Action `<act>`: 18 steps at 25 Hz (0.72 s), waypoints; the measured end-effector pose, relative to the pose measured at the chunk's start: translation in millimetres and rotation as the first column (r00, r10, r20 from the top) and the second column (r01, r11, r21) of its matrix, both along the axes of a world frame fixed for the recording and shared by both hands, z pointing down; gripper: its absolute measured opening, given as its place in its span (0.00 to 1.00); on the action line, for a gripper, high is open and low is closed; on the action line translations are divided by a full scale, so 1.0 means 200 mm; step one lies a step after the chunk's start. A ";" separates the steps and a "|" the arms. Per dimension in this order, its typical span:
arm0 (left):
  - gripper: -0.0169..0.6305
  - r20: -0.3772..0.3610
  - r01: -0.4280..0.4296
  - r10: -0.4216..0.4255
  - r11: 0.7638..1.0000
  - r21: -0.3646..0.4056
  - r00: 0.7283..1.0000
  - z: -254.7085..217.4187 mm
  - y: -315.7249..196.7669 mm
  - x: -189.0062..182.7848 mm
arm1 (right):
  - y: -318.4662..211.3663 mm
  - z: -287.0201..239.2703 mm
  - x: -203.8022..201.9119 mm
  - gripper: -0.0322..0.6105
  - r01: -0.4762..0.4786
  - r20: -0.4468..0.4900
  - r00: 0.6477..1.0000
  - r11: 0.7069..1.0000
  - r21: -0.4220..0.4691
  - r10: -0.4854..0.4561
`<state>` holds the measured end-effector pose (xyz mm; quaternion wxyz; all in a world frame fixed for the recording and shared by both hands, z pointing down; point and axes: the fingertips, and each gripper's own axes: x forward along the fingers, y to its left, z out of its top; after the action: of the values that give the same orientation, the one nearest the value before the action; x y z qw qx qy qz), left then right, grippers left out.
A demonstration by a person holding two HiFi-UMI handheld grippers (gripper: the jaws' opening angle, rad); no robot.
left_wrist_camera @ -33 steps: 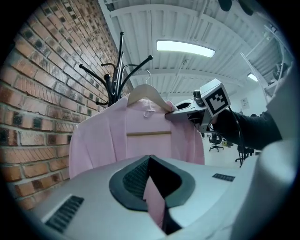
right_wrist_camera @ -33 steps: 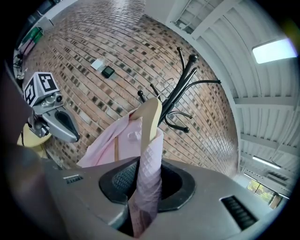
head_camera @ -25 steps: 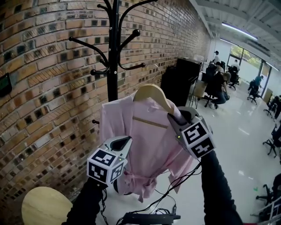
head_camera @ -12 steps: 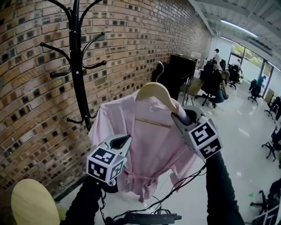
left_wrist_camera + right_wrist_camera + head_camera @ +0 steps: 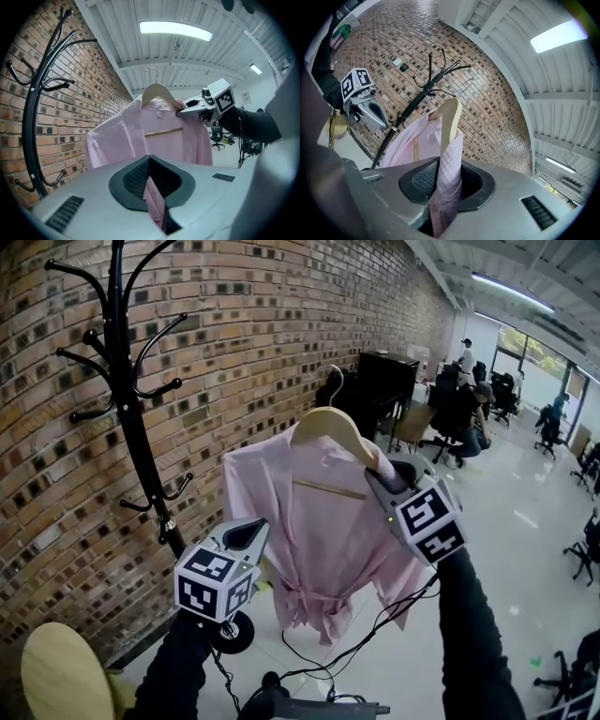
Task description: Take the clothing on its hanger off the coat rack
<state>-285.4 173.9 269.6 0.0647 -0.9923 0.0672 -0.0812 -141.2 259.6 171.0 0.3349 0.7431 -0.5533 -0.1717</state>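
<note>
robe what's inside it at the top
A wooden hanger: its arch and wire hook stick out of the collar, its crossbar shows in the open neck. Its ends are covered by the robe; the right gripper clamps one through the cloth.

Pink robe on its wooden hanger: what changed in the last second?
The pink robe on its wooden hanger has drawn clear of the black coat rack, which was right behind it and now stands apart at the left. Unchanged: the right gripper clamps the hanger's robe-covered shoulder, the left gripper a fold of the robe.
</note>
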 end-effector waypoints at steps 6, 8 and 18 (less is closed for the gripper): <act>0.03 -0.010 0.002 -0.002 1.000 -0.007 1.000 0.02 -0.18 0.32 | -0.16 -0.02 0.34 0.17 -0.024 -0.009 1.000 1.000 0.013 0.024; 0.03 -0.014 0.005 -0.006 1.000 -0.012 1.000 0.03 -0.30 0.44 | -0.28 -0.05 0.47 0.17 -0.023 -0.015 1.000 1.000 0.013 0.023; 0.03 -0.012 0.007 -0.007 1.000 -0.027 1.000 0.00 -1.06 1.04 | -1.02 -0.23 1.06 0.17 0.008 -0.041 0.999 0.999 0.045 -0.006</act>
<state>-76.8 -38.3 269.3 0.0504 -0.9934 0.0699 -0.0762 71.1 55.1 126.0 0.3285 0.7448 -0.5450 -0.2007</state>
